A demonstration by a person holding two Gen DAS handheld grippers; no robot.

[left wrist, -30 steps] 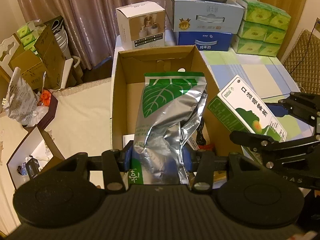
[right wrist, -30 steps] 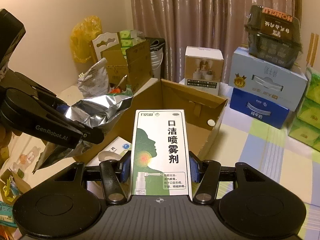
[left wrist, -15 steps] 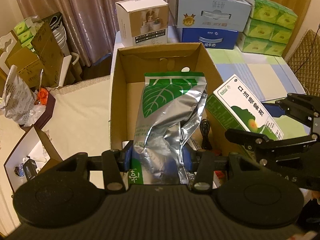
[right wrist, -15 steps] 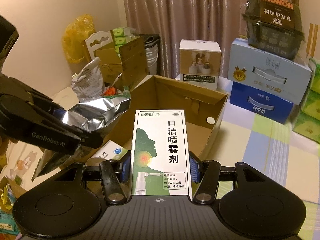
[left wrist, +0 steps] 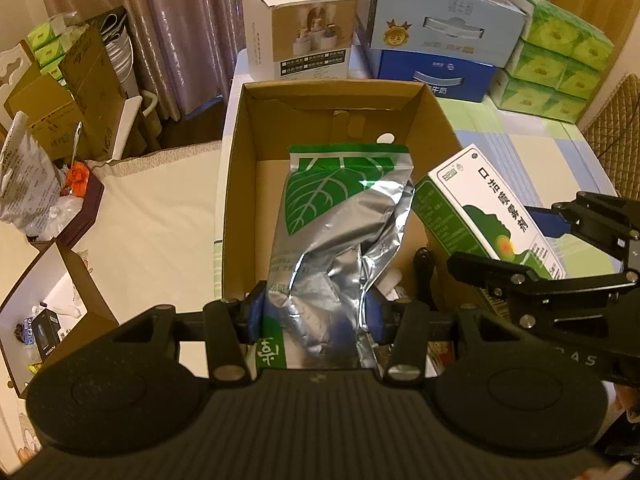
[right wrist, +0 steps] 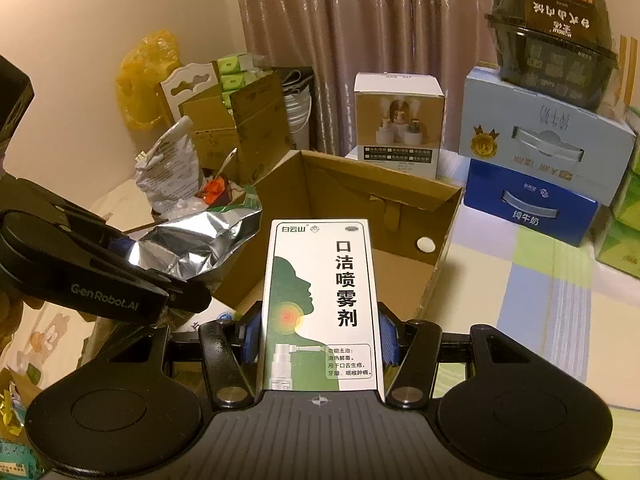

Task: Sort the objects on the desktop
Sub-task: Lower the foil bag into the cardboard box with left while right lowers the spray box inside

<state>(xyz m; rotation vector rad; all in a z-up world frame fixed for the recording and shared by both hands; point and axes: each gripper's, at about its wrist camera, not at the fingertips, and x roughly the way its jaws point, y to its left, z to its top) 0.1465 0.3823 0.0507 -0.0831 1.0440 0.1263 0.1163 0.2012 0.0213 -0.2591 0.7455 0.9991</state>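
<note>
My left gripper [left wrist: 314, 314] is shut on a silver foil pouch [left wrist: 340, 216] with a green leaf print and holds it over the open cardboard box [left wrist: 240, 168]. My right gripper [right wrist: 320, 334] is shut on a white and green spray box [right wrist: 322, 300] with Chinese print, held over the box's near right side. The spray box also shows in the left wrist view [left wrist: 488, 208], with the right gripper [left wrist: 556, 252] around it. The pouch [right wrist: 196, 240] and left gripper [right wrist: 104, 276] show at the left of the right wrist view. Small items lie on the cardboard box floor, partly hidden.
Behind the cardboard box [right wrist: 400, 200] stand a white carton [left wrist: 300, 32], a pale blue case [left wrist: 440, 12] on a dark blue case [left wrist: 436, 76], and green tissue packs [left wrist: 556, 72]. Left of the table are brown cartons [left wrist: 60, 100] and bags. A checked tablecloth [right wrist: 540, 280] lies right.
Both grippers have moved forward and lower toward the cardboard box, each still holding its item. The box now looks nearer in both views.
</note>
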